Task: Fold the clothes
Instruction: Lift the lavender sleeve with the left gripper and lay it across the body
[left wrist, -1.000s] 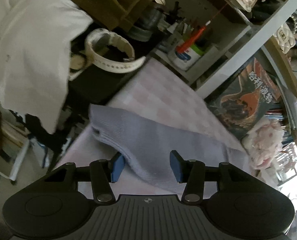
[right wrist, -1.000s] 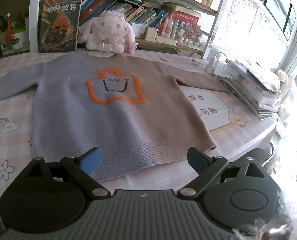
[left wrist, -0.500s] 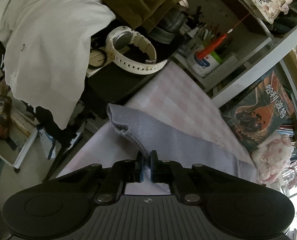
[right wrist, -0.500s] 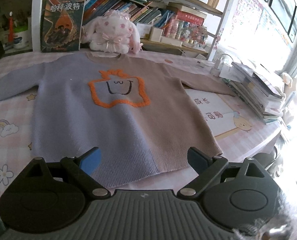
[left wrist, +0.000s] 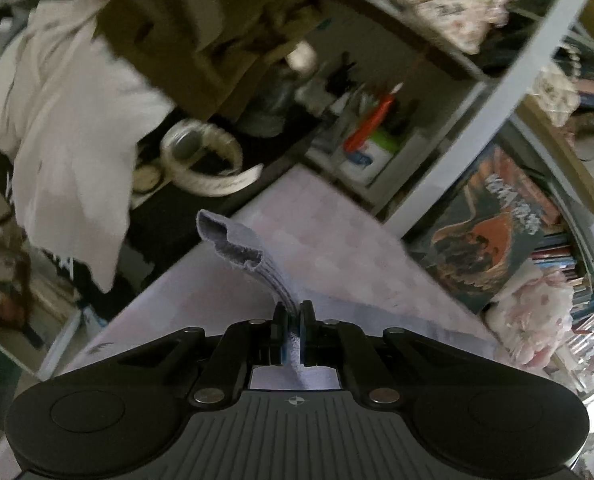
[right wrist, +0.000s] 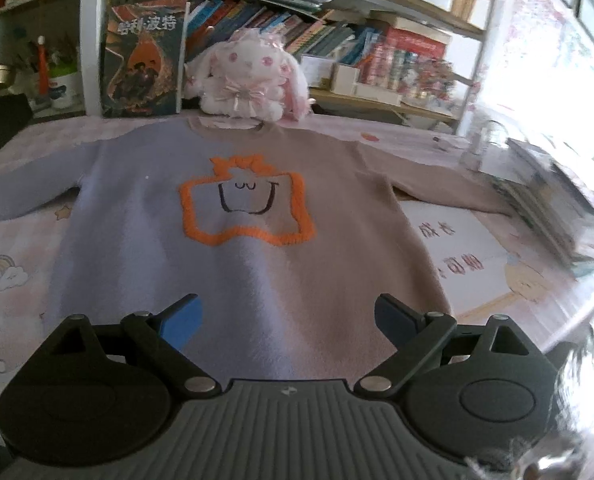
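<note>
The left gripper [left wrist: 293,322] is pinched tight on the sweater's left sleeve [left wrist: 253,258], just behind the cuff, which stands up off the table and gapes open beyond the fingertips. The right gripper [right wrist: 287,318] hangs with its jaws wide apart and nothing between them, low over the near hem of the sweater [right wrist: 233,240].

The step in hand looks like the first fold: carrying the left sleeve across onto the body. To do it well, the pinch should stay firm on both layers of the knit so the cuff does not slip out. The sleeve is best lifted only enough to clear the cloth beneath it, then swept to the right in an arc and laid flat across the chest, with the crease falling at the shoulder seam. The right gripper could press on the body near the hem to stop the whole garment dragging along the table [right wrist: 1,256]. Soft knit stretches, so a slow pull is safer than a quick one.

The sweater lies spread face up in the middle of the pink checked table, hem nearest, neckline farthest, arms out to either side. Its left half is lilac, its right half tan. On the chest is a fuzzy orange outline around a small drawn face. Beyond the neckline sits a plush rabbit [right wrist: 245,76].
</note>
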`<state>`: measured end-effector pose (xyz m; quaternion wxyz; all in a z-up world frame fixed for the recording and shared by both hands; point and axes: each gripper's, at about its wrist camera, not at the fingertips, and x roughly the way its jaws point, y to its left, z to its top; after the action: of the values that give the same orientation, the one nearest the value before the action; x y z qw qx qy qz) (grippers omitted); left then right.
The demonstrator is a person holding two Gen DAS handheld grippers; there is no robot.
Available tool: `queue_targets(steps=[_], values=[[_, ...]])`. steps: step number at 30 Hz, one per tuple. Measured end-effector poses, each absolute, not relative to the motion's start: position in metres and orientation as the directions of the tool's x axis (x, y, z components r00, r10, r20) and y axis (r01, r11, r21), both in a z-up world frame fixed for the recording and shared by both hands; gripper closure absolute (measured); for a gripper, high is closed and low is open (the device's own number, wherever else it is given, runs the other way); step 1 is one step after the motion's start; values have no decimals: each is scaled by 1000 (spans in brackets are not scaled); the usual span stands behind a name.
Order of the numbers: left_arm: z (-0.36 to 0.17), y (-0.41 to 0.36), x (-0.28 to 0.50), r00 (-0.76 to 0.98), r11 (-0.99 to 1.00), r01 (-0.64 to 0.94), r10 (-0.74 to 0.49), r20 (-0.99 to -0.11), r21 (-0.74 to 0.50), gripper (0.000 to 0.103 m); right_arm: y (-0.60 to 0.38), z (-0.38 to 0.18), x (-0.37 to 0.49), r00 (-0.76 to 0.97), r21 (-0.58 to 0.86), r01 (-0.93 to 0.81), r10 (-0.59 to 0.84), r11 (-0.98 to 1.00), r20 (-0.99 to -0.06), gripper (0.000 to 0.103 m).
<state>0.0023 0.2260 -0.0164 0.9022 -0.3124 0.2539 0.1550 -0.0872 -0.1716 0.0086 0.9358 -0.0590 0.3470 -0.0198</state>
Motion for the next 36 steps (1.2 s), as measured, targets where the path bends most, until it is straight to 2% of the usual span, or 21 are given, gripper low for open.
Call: queue_targets(steps=[8, 13, 24, 36], values=[[51, 104, 21, 852, 834, -414, 213, -479, -366, 100, -254, 15, -36, 740, -73, -279, 166, 957, -652, 10], [69, 24, 46, 869, 891, -358, 208, -448, -280, 100, -309, 16, -10, 709, -35, -344, 235, 938, -665, 10], [50, -105, 122, 853, 963, -211, 98, -513, -166, 100, -386, 7, 15, 667, 39, -347, 275, 937, -692, 10], [10, -183, 166, 803, 989, -113, 38, -595, -90, 99, -420, -4, 23, 638, 61, -325, 266, 944, -722, 10]])
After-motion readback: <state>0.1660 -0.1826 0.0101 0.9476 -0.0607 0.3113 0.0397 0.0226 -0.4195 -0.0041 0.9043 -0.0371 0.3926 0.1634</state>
